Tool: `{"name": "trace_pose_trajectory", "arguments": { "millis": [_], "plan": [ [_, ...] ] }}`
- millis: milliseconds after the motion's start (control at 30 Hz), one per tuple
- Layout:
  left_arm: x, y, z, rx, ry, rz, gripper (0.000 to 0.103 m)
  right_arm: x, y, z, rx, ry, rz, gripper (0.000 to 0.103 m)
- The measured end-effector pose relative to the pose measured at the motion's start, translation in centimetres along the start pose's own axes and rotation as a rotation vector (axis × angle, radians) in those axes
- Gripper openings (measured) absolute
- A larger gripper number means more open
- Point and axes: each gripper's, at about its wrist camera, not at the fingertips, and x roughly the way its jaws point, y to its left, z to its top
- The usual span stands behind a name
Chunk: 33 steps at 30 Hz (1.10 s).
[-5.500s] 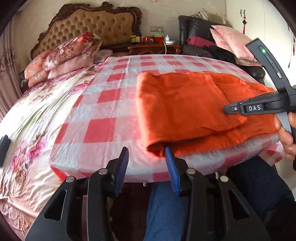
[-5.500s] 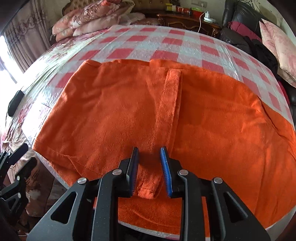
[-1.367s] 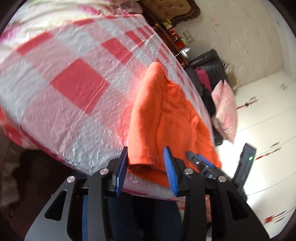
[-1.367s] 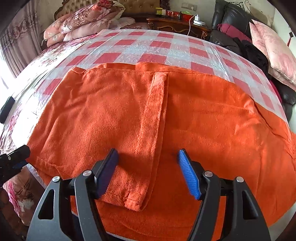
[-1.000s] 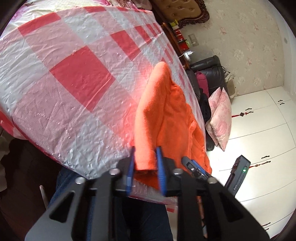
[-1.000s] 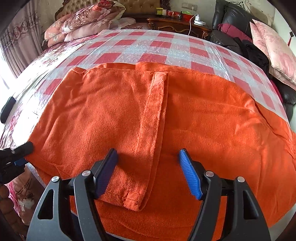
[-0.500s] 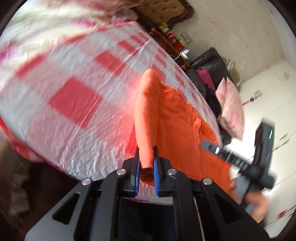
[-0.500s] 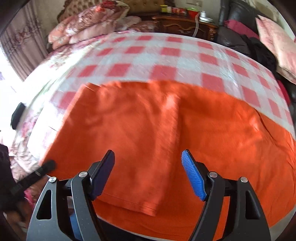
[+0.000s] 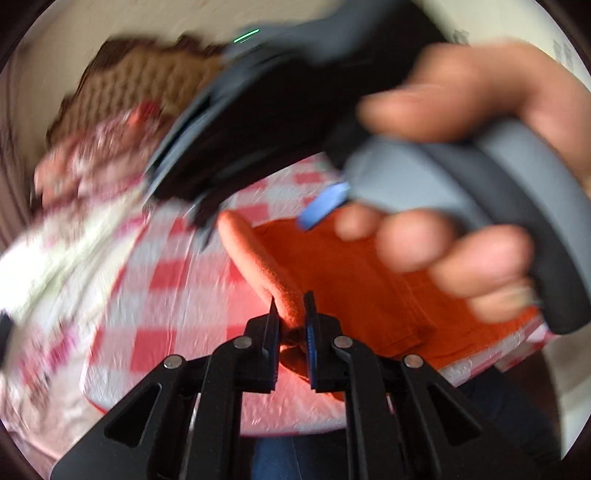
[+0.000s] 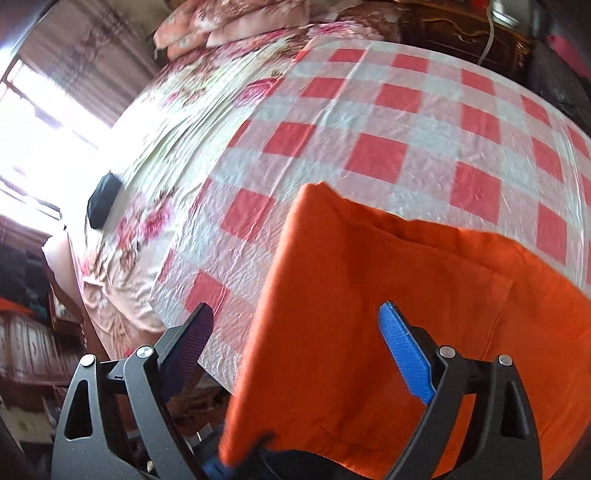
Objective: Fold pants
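Orange pants (image 9: 351, 280) lie folded on the red-and-white checked cloth (image 9: 159, 280) at the bed's near edge. My left gripper (image 9: 290, 321) is shut on their near left edge, which rises from the cloth as a raised fold. In the right wrist view the pants (image 10: 369, 277) slope up at that left side. My right gripper (image 10: 295, 347) hangs over them with its jaws opening wide, and its pads are off the cloth of the pants. A hand (image 9: 461, 240) holding the right gripper's grey handle fills the blurred upper part of the left wrist view.
A floral sheet (image 10: 184, 110) covers the bed left of the checked cloth (image 10: 376, 155), with a small black object (image 10: 103, 201) on it. Pillows (image 10: 236, 22) and a wooden nightstand (image 10: 461, 33) stand at the back. A bright window is at left. Blue-jeaned legs (image 9: 295, 458) stand at the bed's edge.
The left gripper closed on the pants' edge, rolled and lifted it into a raised fold. The right gripper opened wider, rose and swung left, close in front of the left camera.
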Motion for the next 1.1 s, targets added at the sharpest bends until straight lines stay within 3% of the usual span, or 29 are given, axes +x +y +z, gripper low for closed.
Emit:
{"name": "trace_pose_trajectory", "arguments": {
  "millis": [133, 300, 533, 800, 967, 1067, 1100],
  "plan": [
    [-0.6, -2.5, 0.7, 0.105, -0.051, 0.003, 0.011, -0.4, -1.1, -0.4, -0.009, 0.004, -0.008, 0.085],
    [-1.1, -5.1, 1.6, 0.196, -0.109, -0.027, 0.011, -2.0, -4.6, -1.4, 0.060, -0.021, 0.045, 0.056],
    [-0.9, -10.5, 3.4, 0.312, -0.168, -0.118, 0.011, -7.5, -12.4, -4.6, 0.204, -0.132, 0.091, 0.028],
    [2.4, -18.6, 1.6, 0.486, -0.186, -0.162, 0.010, -8.0, -20.9, -9.5, 0.352, -0.181, 0.143, 0.024],
    [6.0, -21.5, -1.8, 0.576, -0.168, -0.068, 0.011, -4.3, -24.8, -11.3, 0.383, -0.169, 0.239, 0.024],
    [7.3, -22.3, -3.5, 0.629, -0.176, -0.009, 0.019, -3.1, -25.6, -11.9, 0.375, -0.177, 0.252, 0.021],
    [7.4, -22.4, -3.9, 0.643, -0.183, 0.008, 0.028, -3.1, -25.7, -11.9, 0.366, -0.182, 0.255, 0.021]
  ]
}}
